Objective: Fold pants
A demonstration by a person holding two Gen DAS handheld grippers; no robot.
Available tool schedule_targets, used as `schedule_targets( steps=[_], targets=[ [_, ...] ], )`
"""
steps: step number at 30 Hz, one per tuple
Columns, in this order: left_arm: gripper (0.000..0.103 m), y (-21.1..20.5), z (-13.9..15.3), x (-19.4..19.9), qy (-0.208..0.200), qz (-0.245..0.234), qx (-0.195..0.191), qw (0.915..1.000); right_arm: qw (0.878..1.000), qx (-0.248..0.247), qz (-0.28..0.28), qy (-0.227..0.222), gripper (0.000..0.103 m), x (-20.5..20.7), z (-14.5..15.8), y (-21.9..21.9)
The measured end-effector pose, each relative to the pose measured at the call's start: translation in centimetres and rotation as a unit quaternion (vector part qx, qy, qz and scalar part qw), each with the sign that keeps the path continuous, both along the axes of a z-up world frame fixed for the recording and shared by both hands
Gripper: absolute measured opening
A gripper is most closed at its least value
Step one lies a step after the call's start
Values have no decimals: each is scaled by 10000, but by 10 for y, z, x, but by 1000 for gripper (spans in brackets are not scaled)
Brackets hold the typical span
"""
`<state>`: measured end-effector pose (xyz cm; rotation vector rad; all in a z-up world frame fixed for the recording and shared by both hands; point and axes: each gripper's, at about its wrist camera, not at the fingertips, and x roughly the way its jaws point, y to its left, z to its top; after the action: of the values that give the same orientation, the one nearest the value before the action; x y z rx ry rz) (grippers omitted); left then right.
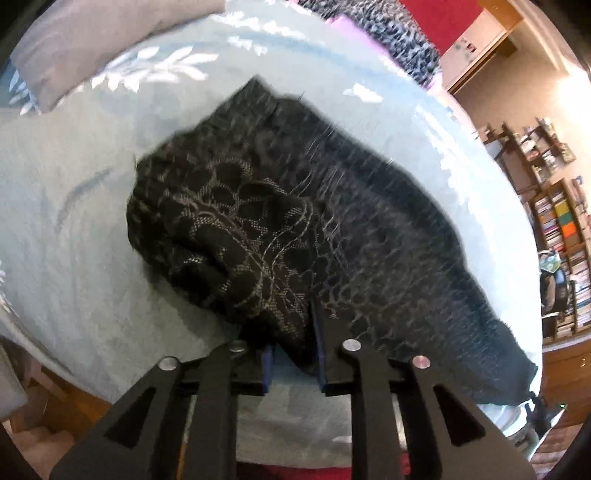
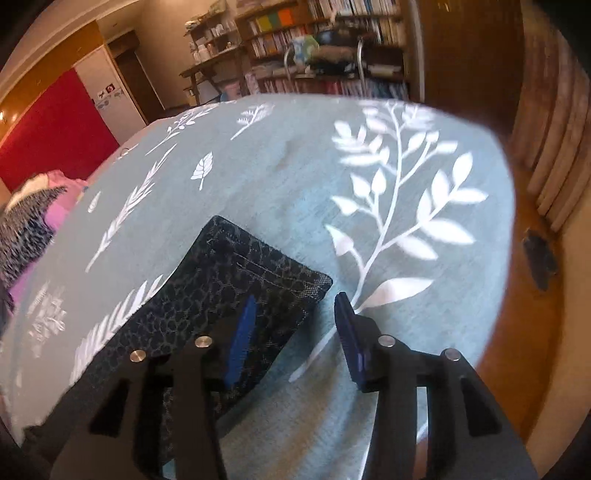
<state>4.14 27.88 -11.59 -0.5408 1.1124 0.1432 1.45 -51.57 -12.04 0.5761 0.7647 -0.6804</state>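
Teal bedspread (image 2: 258, 177) w/ white leaf print covers the bed, bookshelves (image 2: 332, 44) behind. Dark patterned pants (image 1: 295, 221) lie mid-bed. Left gripper (image 1: 293, 354) clamped on a bunched fold of pants at 6 o'clock. Right gripper (image 2: 295, 332) w/ blue pads apart; one pad over the pants' corner (image 2: 258, 269) at 9 o'clock, other over bare spread

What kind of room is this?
Probably a bedroom or living room at home: the dark pants lie on a leaf-print bedspread, and crowded bookshelves line the wall.
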Motion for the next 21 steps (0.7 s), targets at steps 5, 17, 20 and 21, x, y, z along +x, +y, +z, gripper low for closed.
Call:
schedule_targets(
  steps=[5,17,20,21],
  targets=[
    [54,13,11,-10,-370,236,-34,9990,9955,-902,225,183,46,13,18,42],
    [57,54,4,-22,-418,755,468,9952,9764,-717,2002,382,46,73,-11,138],
    [57,45,2,-18,-338,570,791,9947,9766,-650,2000,458,46,76,-18,140],
    [57,44,4,-18,-331,536,852,9944,9759,-682,2014,485,46,78,-14,141]
  ],
)
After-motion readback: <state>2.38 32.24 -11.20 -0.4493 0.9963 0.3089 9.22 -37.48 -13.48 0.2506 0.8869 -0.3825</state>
